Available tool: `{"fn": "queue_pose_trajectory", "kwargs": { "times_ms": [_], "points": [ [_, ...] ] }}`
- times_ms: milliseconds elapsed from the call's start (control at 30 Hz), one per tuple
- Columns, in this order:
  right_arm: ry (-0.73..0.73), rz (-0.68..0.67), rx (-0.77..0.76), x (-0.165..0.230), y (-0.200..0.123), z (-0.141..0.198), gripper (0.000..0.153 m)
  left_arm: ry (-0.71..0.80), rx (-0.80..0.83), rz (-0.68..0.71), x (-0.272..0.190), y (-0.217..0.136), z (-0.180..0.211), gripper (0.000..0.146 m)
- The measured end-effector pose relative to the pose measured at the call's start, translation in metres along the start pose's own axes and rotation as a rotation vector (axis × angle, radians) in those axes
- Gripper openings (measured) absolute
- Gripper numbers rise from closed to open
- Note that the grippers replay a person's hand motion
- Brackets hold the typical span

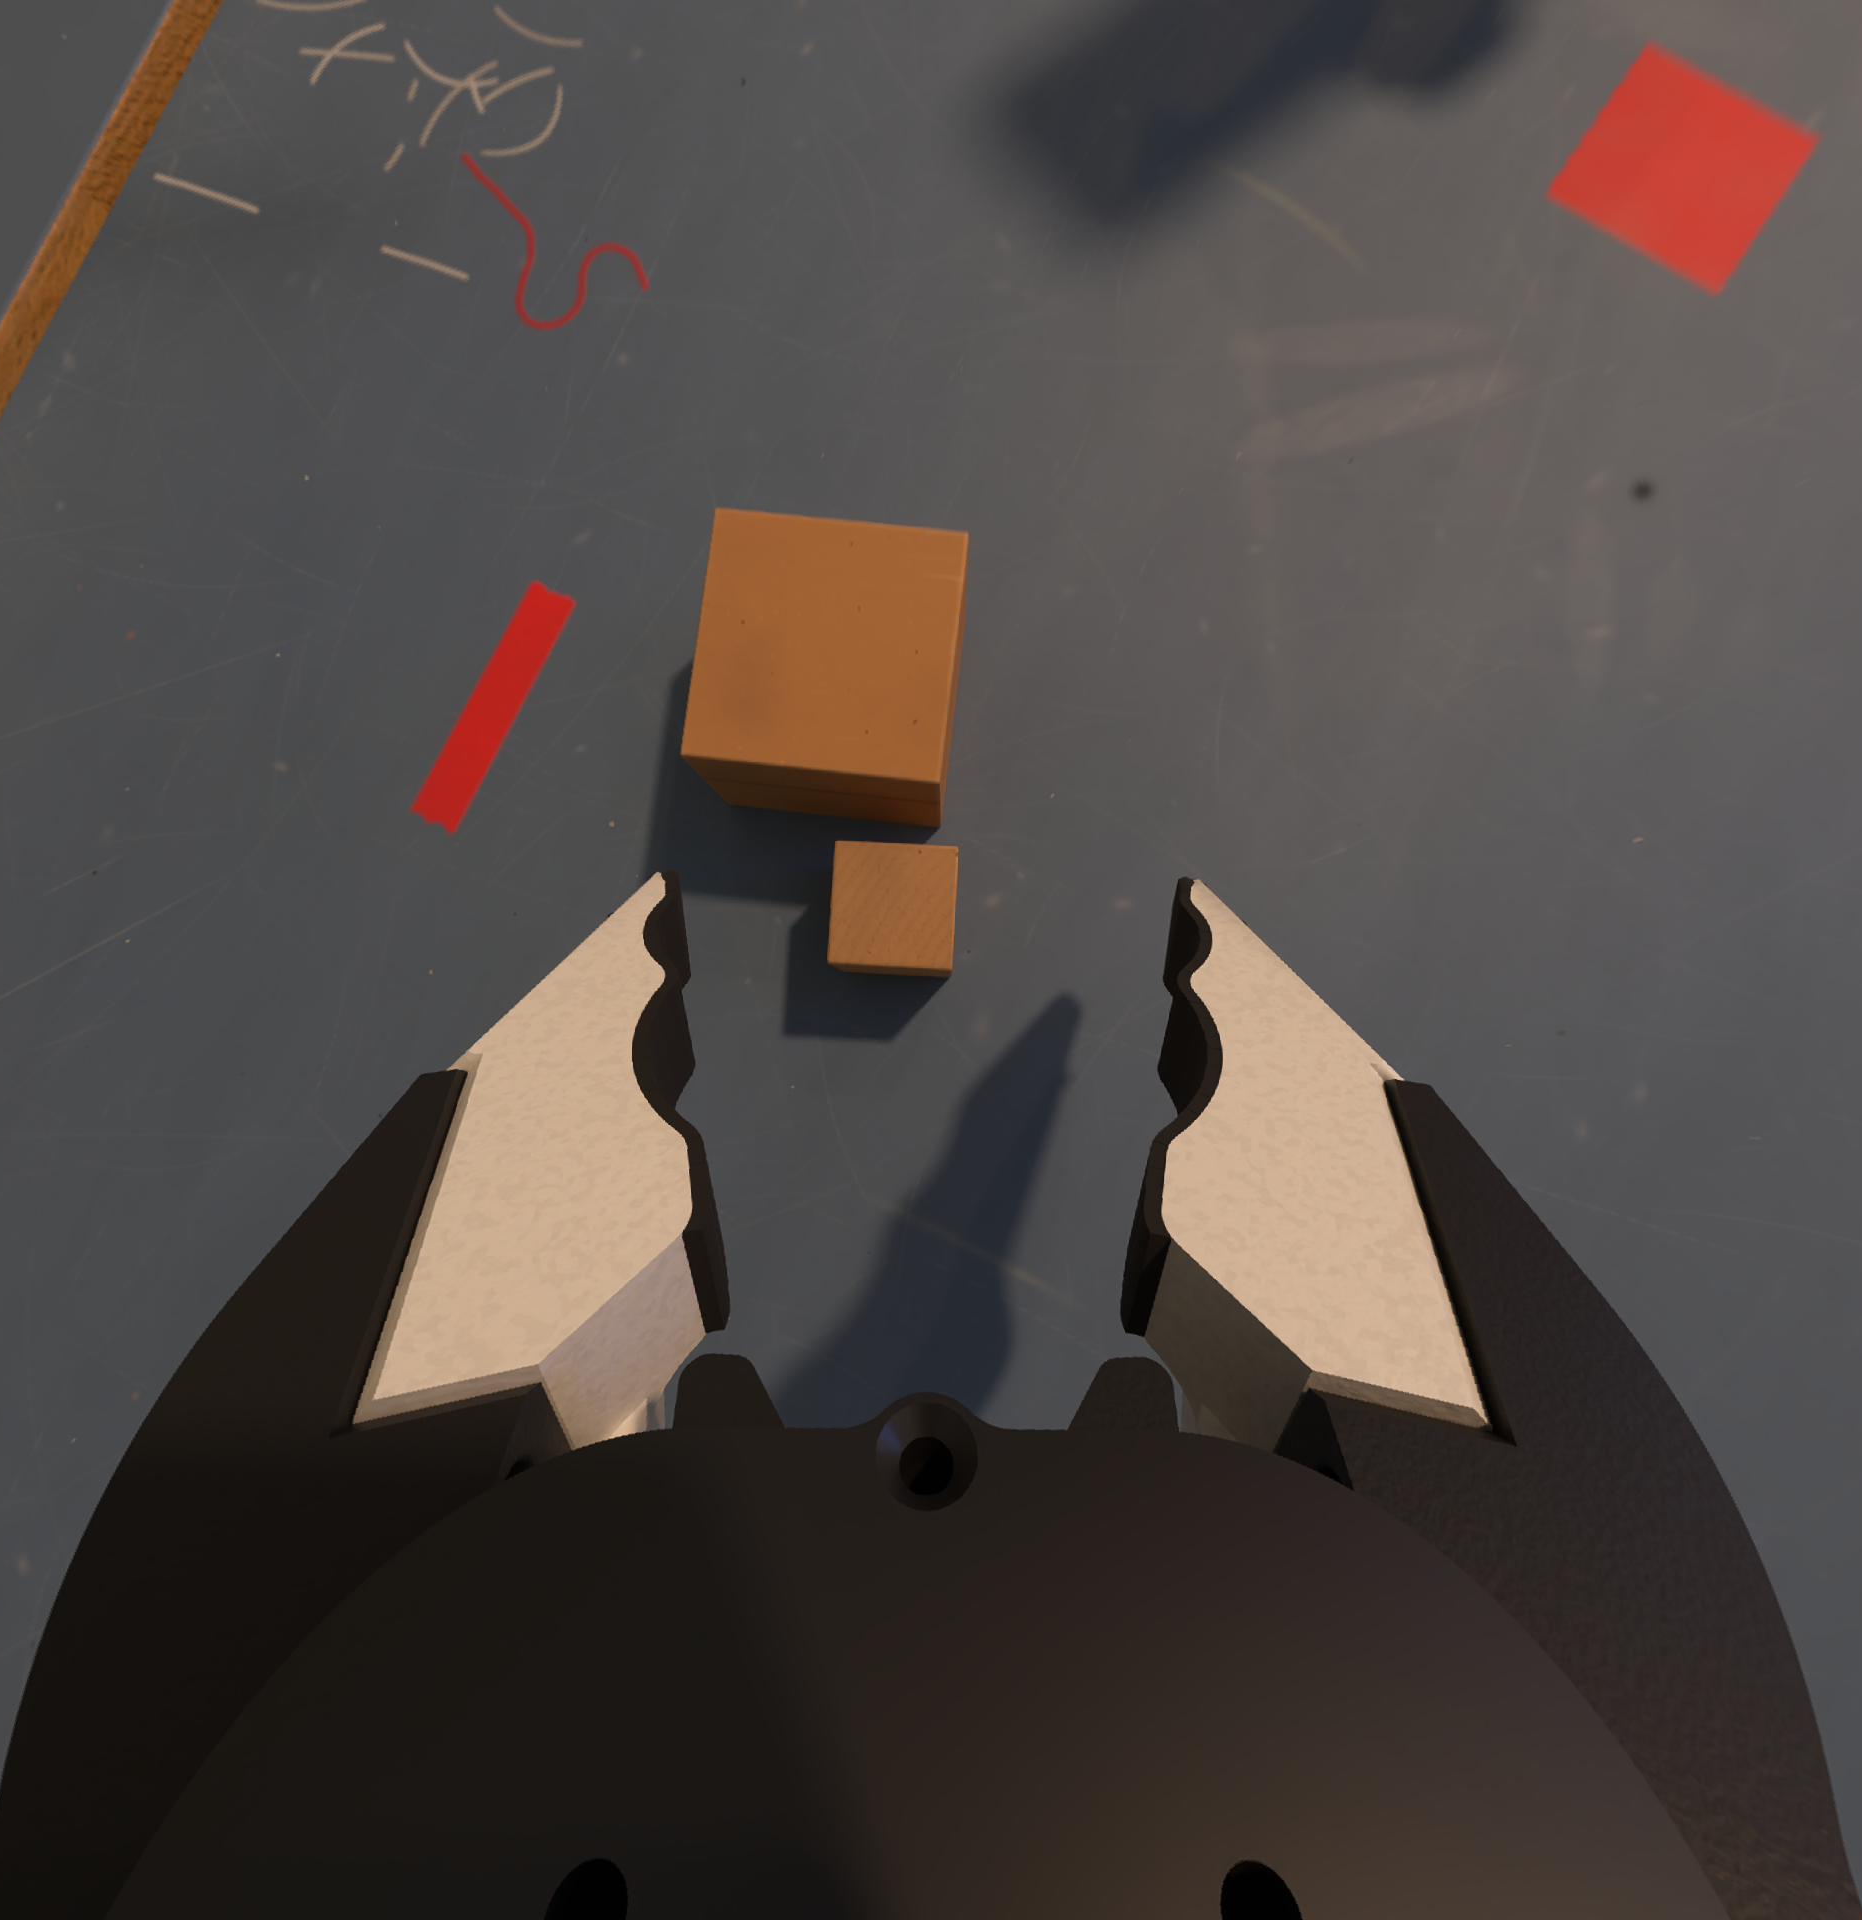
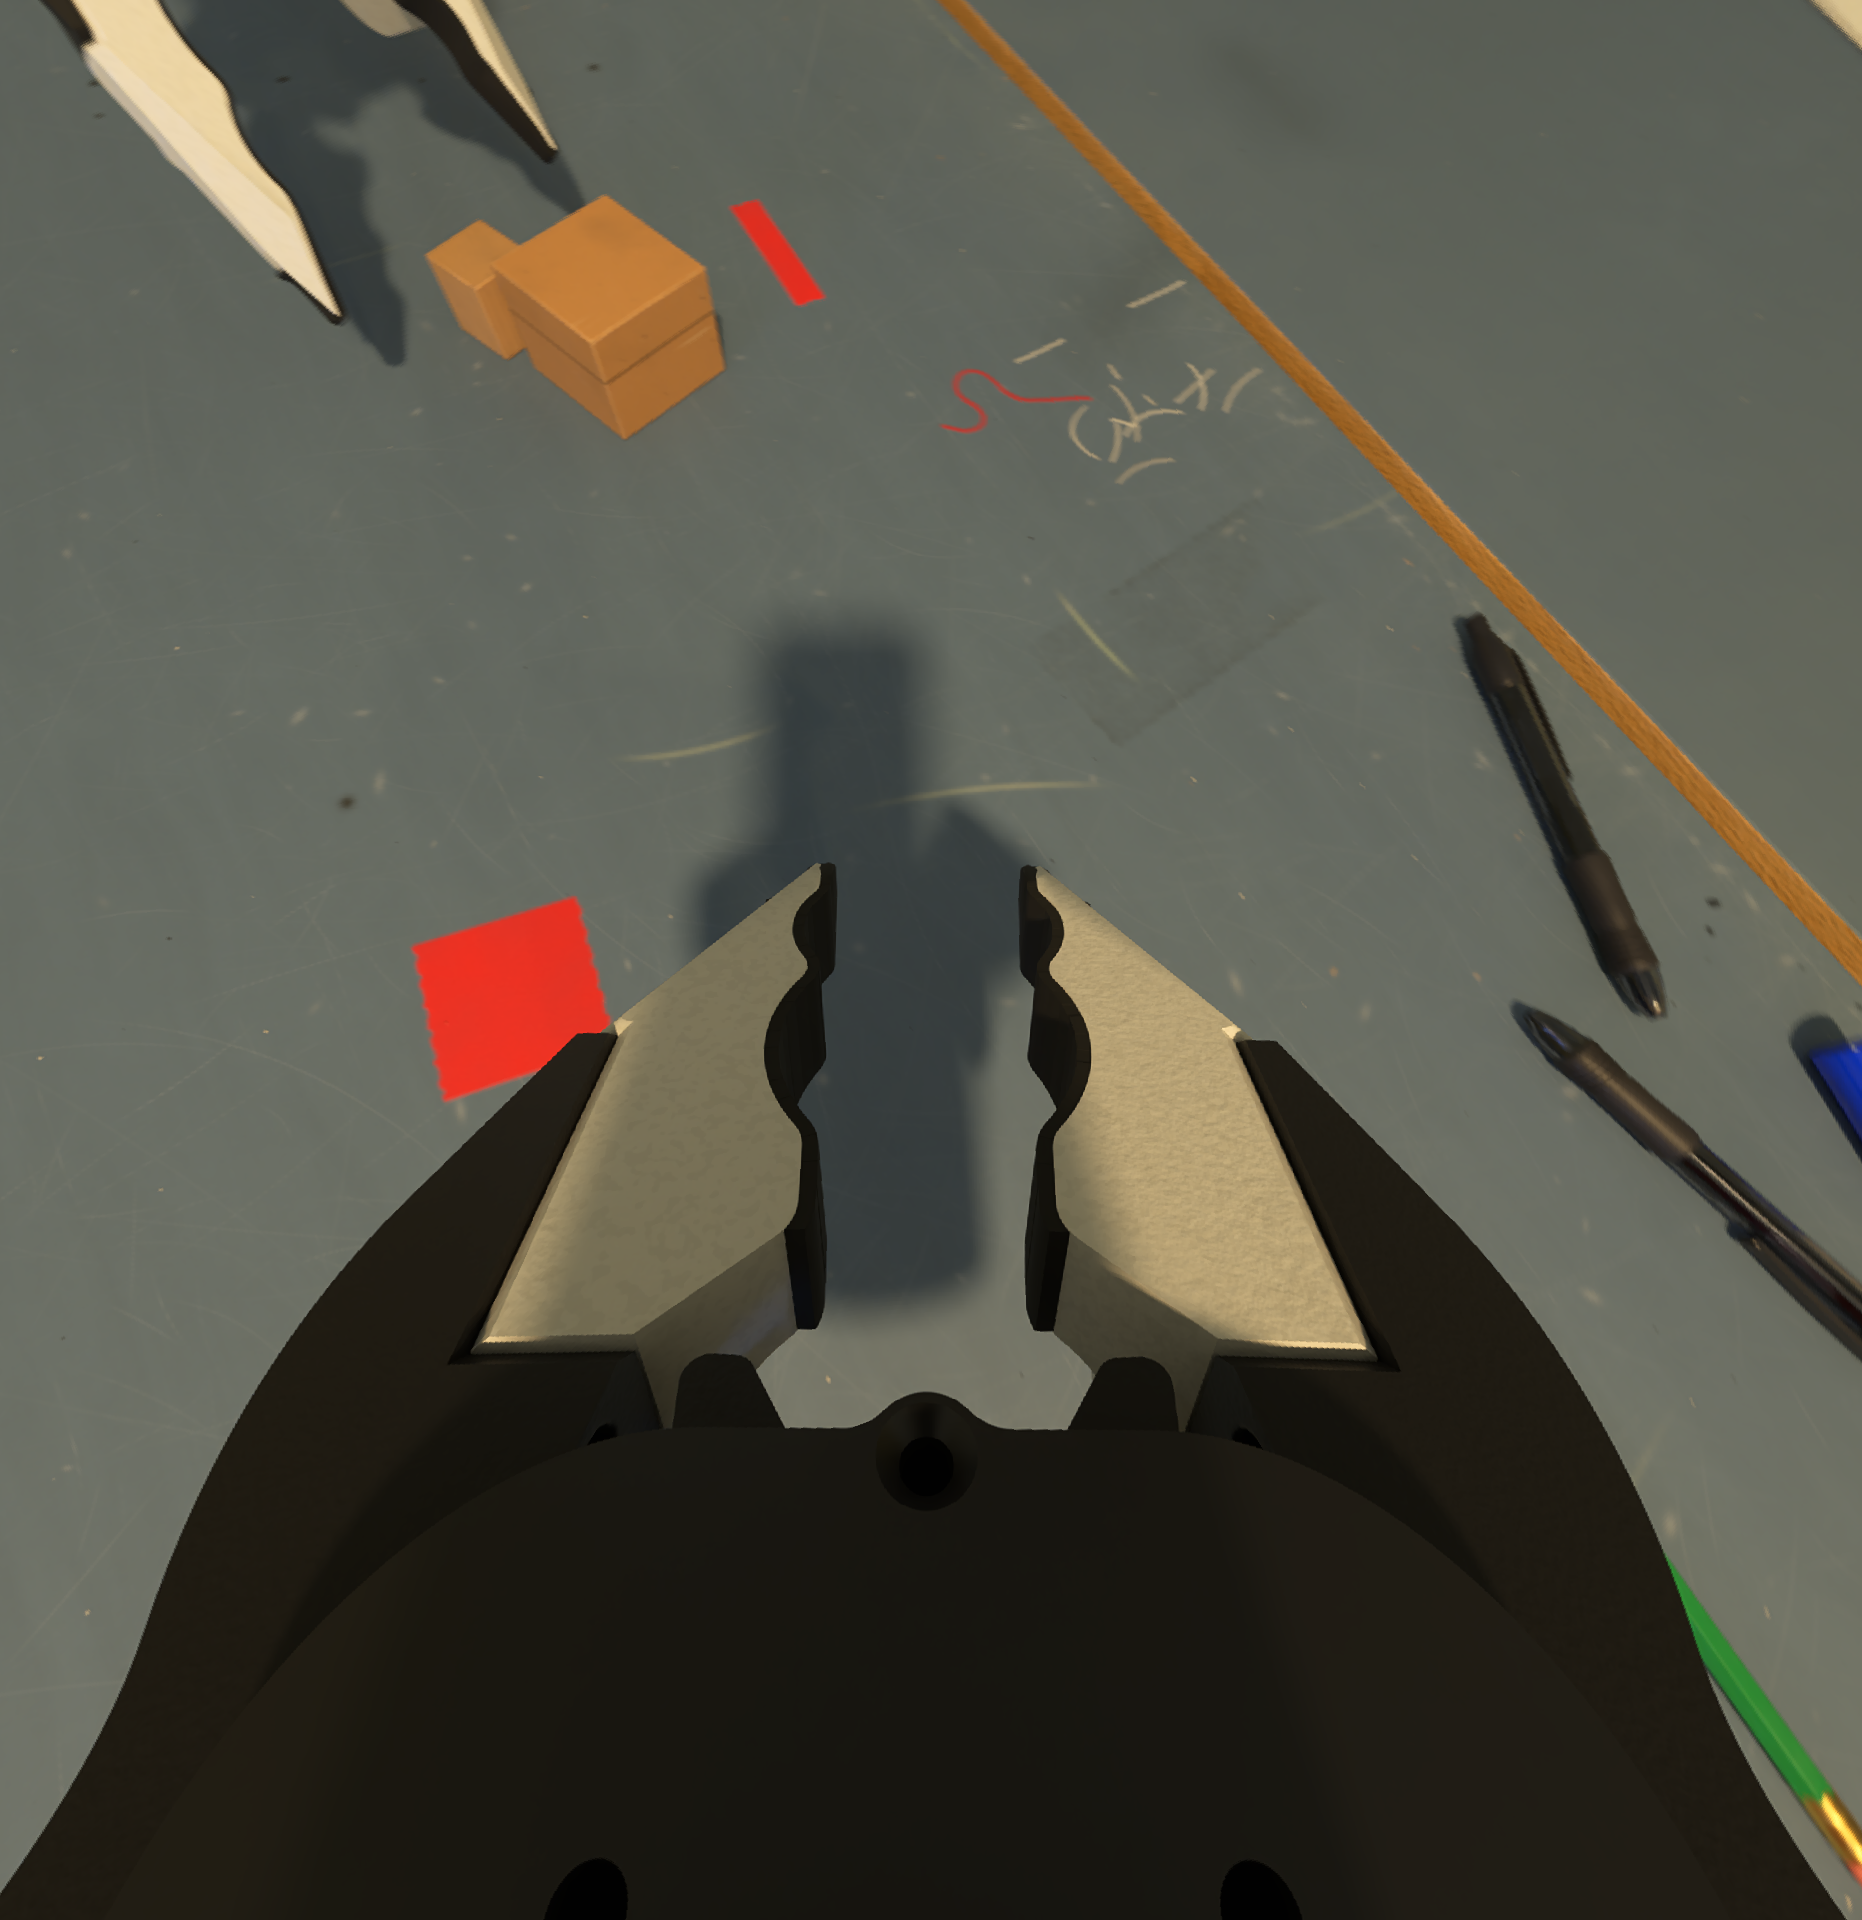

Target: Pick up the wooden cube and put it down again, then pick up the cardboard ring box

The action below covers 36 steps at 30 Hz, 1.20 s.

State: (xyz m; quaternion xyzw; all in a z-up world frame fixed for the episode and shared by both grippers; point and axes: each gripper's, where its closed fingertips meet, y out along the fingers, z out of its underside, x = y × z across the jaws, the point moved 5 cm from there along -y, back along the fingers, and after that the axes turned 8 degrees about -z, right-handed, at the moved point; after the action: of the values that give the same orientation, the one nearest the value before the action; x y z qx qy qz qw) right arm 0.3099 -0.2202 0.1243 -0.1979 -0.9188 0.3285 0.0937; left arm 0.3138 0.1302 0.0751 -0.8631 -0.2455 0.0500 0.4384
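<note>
On my left wrist view the left gripper is spread wide with nothing in it, hanging over the grey table, and the little wooden cube sits on the table just ahead of the gap between the tips, right next to the bigger cardboard ring box behind it, with a red tape strip off to the left and a red square far right. Over on the right wrist view my right gripper is only part open and empty, well away from the cube and box up top left where the left gripper's fingers hover close by, plus two black pens lying off to the right.
</note>
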Motion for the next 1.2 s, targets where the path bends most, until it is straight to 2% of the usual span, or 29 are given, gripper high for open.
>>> {"fn": "queue_pose_trajectory", "kwargs": {
  "times_ms": [100,167,467,1000,1200],
  "points": [
    [-0.033,-0.035,0.007,0.009,0.011,-0.009,0.035,0.035,0.012,-0.048,-0.001,0.006,0.006,0.09],
    [-0.047,-0.055,0.001,0.016,0.017,-0.015,0.035,0.074,0.037,-0.075,0.0,0.011,0.01,0.083],
    [-0.097,-0.118,0.031,0.033,0.046,-0.024,0.034,0.131,0.023,-0.098,0.002,0.018,0.014,0.029],
    [-0.165,-0.176,0.043,0.041,0.08,-0.039,0.037,0.146,-0.003,-0.058,0.01,0.011,0.019,0.028],
    [-0.279,-0.156,0.058,0.045,0.102,-0.048,0.045,0.179,0.001,-0.026,0.02,0.008,0.019,0.028]
  ]
}}
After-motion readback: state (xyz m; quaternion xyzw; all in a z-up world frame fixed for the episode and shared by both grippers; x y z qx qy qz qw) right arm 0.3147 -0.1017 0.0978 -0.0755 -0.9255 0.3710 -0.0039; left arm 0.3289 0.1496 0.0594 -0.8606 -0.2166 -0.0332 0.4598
